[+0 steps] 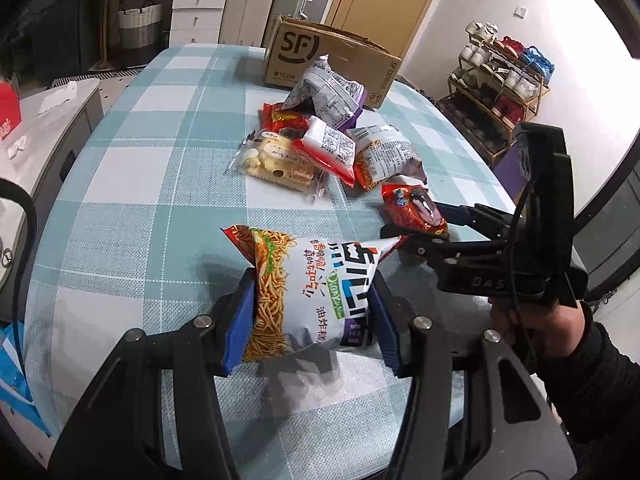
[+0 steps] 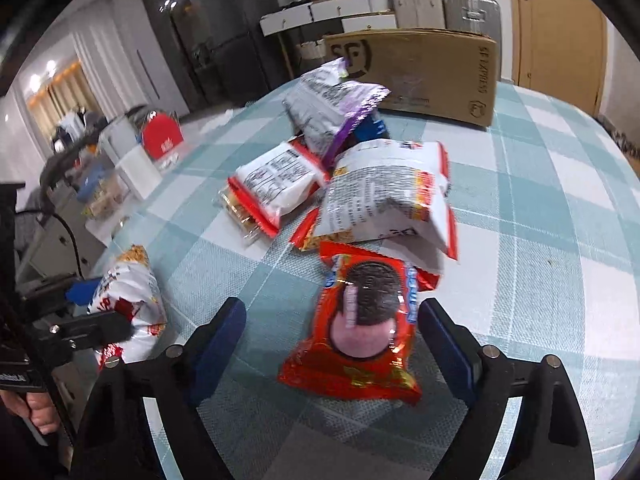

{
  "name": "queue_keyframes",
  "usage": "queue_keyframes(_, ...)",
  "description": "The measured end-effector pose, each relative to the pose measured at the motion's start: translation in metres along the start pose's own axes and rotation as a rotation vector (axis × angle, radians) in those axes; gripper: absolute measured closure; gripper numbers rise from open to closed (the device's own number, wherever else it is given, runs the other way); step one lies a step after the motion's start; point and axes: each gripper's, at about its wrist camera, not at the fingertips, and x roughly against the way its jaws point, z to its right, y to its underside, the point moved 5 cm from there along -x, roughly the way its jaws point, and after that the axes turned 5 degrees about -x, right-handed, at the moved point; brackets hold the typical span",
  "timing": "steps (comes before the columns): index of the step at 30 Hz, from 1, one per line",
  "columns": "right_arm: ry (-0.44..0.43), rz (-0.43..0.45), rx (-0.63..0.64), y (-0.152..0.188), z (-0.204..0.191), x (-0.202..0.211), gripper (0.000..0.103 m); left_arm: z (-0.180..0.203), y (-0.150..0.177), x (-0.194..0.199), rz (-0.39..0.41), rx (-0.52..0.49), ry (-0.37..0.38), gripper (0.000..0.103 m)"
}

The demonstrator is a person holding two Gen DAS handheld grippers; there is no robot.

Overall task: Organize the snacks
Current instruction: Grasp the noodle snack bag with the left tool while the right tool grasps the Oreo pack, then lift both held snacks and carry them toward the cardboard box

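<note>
My left gripper (image 1: 312, 300) is shut on a white and orange fried-noodle snack bag (image 1: 316, 280), its blue pads pressing both sides just above the checked tablecloth. The right wrist view shows that bag (image 2: 128, 280) at far left, in the left gripper (image 2: 96, 308). My right gripper (image 2: 330, 320) stands open around a red cookie pack (image 2: 360, 320) lying on the cloth. One pad is near the pack's right edge and the other is well clear of it. From the left wrist view the right gripper (image 1: 424, 224) reaches in over the red cookie pack (image 1: 412, 208).
A pile of several snack bags (image 1: 320, 140) (image 2: 360, 184) lies mid-table. Behind it stands an SF cardboard box (image 1: 320, 56) (image 2: 420, 68). A shoe rack (image 1: 504, 88) is beyond the table's right edge. A low grey cabinet (image 1: 48, 120) stands to the left.
</note>
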Motion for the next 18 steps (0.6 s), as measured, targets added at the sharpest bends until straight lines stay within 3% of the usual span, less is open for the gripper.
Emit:
queue_keyframes(5, 0.029, -0.001, 0.033, 0.0, -0.006, 0.0, 0.033, 0.0, 0.0, 0.003, 0.006, 0.008, 0.01, 0.053)
queue_keyframes(9, 0.047, 0.003, 0.04, 0.002, -0.004, 0.002, 0.056, -0.001, 0.003, 0.004, 0.004, 0.02, 0.012, 0.053)
queue_keyframes(18, -0.02, 0.02, -0.056, 0.009, 0.013, 0.015, 0.058, 0.003, 0.007, 0.009, 0.0, 0.017, 0.023, 0.053)
